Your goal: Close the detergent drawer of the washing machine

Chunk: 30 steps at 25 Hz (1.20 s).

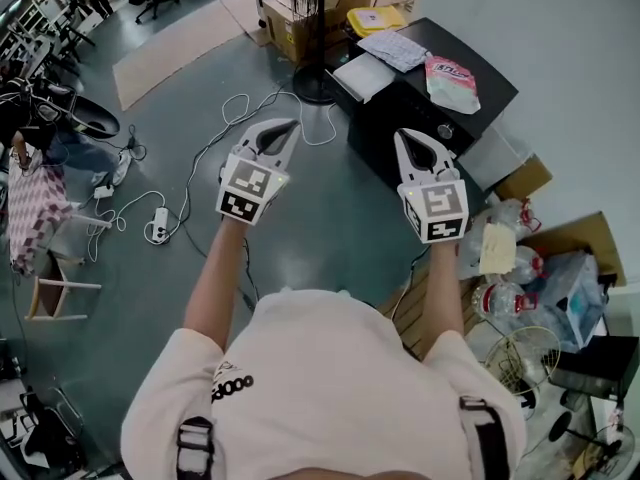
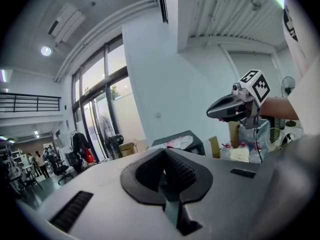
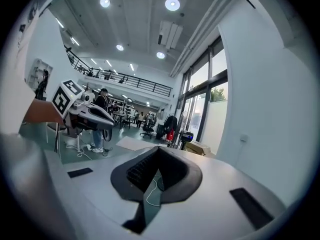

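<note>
Jaws of left tool (image 1: 288, 128) and right tool (image 1: 404, 138) closed, empty, held mid-air. Black appliance (image 1: 487, 86) at 1 o'clock, probably washing machine, well apart from both; drawer not discernible. Risks: closed tip slipping off drawer front; pouch (image 1: 452, 80) on top knocked; floor cable (image 1: 190, 178) snagging approach.

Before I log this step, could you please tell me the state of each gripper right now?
Left grey two-jaw gripper: closed, holding nothing.
Right grey two-jaw gripper: closed, holding nothing.
</note>
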### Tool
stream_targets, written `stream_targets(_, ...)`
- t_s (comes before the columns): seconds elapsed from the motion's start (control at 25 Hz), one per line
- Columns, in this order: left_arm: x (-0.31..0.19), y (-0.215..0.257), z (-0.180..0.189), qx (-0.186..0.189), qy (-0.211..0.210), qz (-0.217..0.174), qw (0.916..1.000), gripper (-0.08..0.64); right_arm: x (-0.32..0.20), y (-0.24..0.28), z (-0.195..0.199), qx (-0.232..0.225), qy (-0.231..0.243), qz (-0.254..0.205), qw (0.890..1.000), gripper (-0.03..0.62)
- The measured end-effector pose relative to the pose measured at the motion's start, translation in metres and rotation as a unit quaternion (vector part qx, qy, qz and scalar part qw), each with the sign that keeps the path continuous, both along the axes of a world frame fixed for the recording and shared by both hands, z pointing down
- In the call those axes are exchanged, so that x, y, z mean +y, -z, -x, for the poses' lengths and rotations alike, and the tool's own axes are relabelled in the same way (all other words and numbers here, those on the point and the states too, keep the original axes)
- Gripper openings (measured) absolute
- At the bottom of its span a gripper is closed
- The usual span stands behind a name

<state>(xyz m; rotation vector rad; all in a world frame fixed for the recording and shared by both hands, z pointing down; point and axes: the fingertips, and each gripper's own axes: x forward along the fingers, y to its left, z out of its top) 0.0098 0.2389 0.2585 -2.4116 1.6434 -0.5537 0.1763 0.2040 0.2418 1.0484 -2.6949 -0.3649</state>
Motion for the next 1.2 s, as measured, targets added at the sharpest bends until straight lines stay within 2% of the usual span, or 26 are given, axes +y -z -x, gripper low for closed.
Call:
stream_targets(0.24, -0.007, -0.013, -0.024, 0.003, 0.021, 0.011, 0.9997, 0.018, -0.020, -0.015, -0.029, 0.022, 0.024, 0.003, 0.999, -0.003)
stream_targets(0.4, -0.015, -0.021, -0.036, 0.000, 0.038, 0.022, 0.9990, 0.018, -0.039, -0.022, -0.048, 0.011, 0.033, 0.015, 0.999, -0.003)
stream_targets(0.56, -0.020, -0.031, -0.037, -0.002, 0.044, 0.034, 0.9985, 0.018, -0.049, -0.028, -0.050, -0.008, 0.046, 0.029, 0.998, -0.003)
stream_targets(0.68, -0.033, -0.032, -0.030, 0.001, 0.046, 0.033, 0.9984, 0.018, -0.060, -0.030, -0.043, -0.012, 0.053, 0.034, 0.998, -0.003)
stream_targets(0.88, -0.065, -0.039, -0.007, 0.011, 0.047, 0.037, 0.9981, 0.018, -0.079, -0.046, -0.015, 0.011, 0.073, 0.041, 0.996, -0.003)
stream_targets(1.2, -0.157, -0.044, 0.039, 0.013, -0.003, 0.026, 0.9996, 0.018, -0.149, -0.037, 0.027, 0.005, 0.039, 0.028, 0.999, -0.003)
